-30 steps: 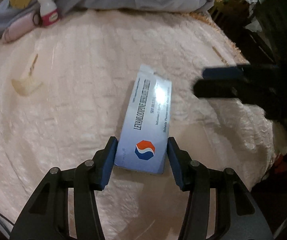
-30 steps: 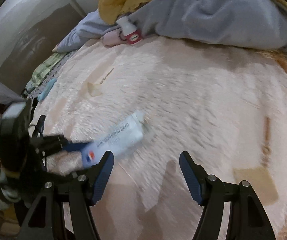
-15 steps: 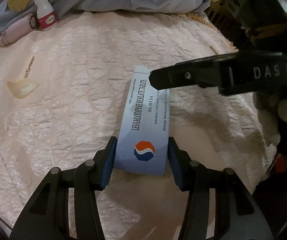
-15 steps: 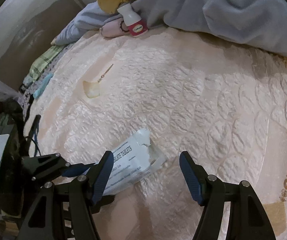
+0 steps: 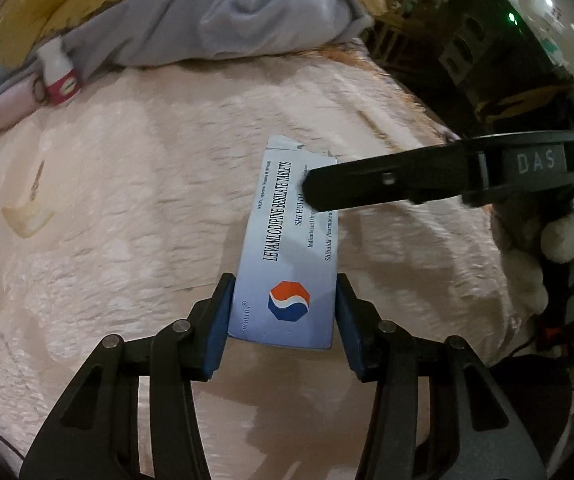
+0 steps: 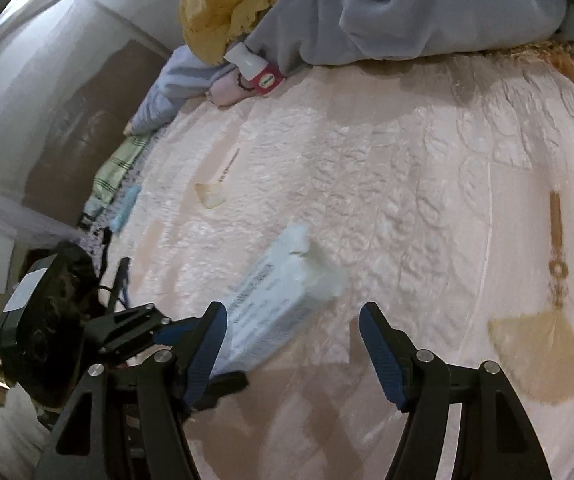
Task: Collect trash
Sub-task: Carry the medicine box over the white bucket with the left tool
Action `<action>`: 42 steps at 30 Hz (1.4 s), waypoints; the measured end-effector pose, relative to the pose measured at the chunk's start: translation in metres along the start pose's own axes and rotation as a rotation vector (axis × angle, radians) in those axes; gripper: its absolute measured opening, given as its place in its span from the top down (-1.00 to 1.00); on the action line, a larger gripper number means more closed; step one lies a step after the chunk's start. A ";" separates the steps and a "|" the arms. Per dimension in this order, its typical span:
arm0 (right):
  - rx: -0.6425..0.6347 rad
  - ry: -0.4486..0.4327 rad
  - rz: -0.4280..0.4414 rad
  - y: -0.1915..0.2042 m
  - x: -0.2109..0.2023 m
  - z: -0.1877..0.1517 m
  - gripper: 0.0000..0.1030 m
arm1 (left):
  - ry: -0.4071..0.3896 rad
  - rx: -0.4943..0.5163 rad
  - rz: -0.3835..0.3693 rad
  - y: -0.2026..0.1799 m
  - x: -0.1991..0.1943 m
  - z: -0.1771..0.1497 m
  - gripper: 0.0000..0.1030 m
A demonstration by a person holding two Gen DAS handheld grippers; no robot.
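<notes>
A pale blue tablet box [image 5: 287, 264] with a red and blue logo sticks out from my left gripper [image 5: 283, 320], whose blue pads press on its two long sides near the near end. It hangs just above the pink quilted bedspread [image 5: 127, 160]. One of the right gripper's fingers [image 5: 387, 186] reaches in from the right across the box's torn far end. In the right wrist view the box [image 6: 275, 300] lies between the fingers of my right gripper [image 6: 293, 344], close to the left pad. That gripper stands open and wider than the box. The left gripper's fingers [image 6: 135, 320] hold the box from the lower left.
A white bottle with a red label [image 5: 59, 76] leans on a pink item at the back, under grey [image 5: 247, 20] and yellow blankets. Beige fan motifs [image 6: 543, 356] mark the bedspread. The bed edge with dark clutter lies to the right in the left wrist view, beside a white fuzzy sleeve [image 5: 567, 240].
The right gripper has swung in from the right, so one finger now lies over the box's far end. The box has risen a little in the left gripper's unchanged grip.
</notes>
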State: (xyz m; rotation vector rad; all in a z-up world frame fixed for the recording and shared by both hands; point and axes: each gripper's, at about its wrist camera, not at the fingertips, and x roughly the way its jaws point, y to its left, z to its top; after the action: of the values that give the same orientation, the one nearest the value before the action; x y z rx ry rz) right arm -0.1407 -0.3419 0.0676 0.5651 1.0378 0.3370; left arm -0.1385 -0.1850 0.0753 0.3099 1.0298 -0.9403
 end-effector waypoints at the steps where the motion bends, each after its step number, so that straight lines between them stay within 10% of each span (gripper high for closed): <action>1: -0.007 -0.016 -0.008 0.002 -0.005 -0.002 -0.22 | -0.002 0.012 0.005 -0.006 -0.001 0.000 0.12; 7: -0.001 -0.091 -0.032 -0.004 -0.044 -0.017 0.33 | -0.027 0.059 -0.008 -0.035 -0.014 0.004 0.13; 19: 0.107 -0.220 0.086 -0.032 -0.129 -0.058 0.33 | -0.068 0.197 -0.057 -0.111 -0.032 0.015 0.13; 42: 0.194 -0.453 -0.080 -0.107 -0.291 -0.156 0.35 | -0.012 0.501 -0.151 -0.293 -0.002 0.053 0.13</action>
State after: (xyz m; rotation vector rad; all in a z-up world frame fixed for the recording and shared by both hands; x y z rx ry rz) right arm -0.4160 -0.5352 0.1519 0.7322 0.6543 0.0309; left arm -0.3378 -0.3890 0.1601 0.6474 0.8026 -1.3338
